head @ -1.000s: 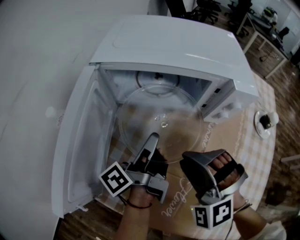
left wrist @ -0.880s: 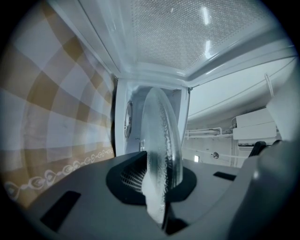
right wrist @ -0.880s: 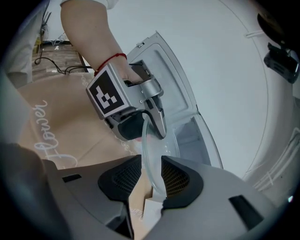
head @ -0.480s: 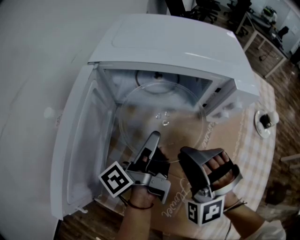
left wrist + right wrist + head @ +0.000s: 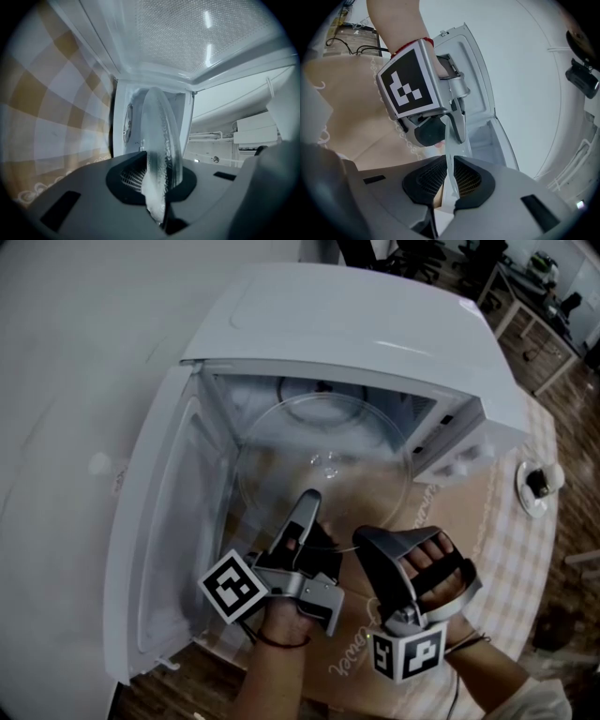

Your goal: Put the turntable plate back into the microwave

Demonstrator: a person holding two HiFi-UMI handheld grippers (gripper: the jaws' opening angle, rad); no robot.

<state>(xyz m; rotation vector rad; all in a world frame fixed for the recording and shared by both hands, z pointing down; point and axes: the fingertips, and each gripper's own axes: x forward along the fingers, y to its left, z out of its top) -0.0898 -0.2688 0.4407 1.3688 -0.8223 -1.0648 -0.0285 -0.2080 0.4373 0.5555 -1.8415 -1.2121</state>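
The clear glass turntable plate hangs roughly level in the mouth of the white microwave, its far half inside the cavity. My left gripper is shut on the plate's near rim, which shows edge-on between its pads in the left gripper view. My right gripper sits just right of it on the same rim. Its jaws have just been closing, and the thin rim of the plate now stands pinched between the black pads. The left gripper's marker cube fills the upper left of the right gripper view.
The microwave door stands swung open to the left, close beside my left hand. The microwave rests on a table with a checked cloth. A small white round object lies at the table's right edge. Office desks and chairs stand beyond.
My right gripper has shifted a little left and forward to the plate's near rim, and its jaws have gone from wide open to closed on it. The left gripper has kept its hold.
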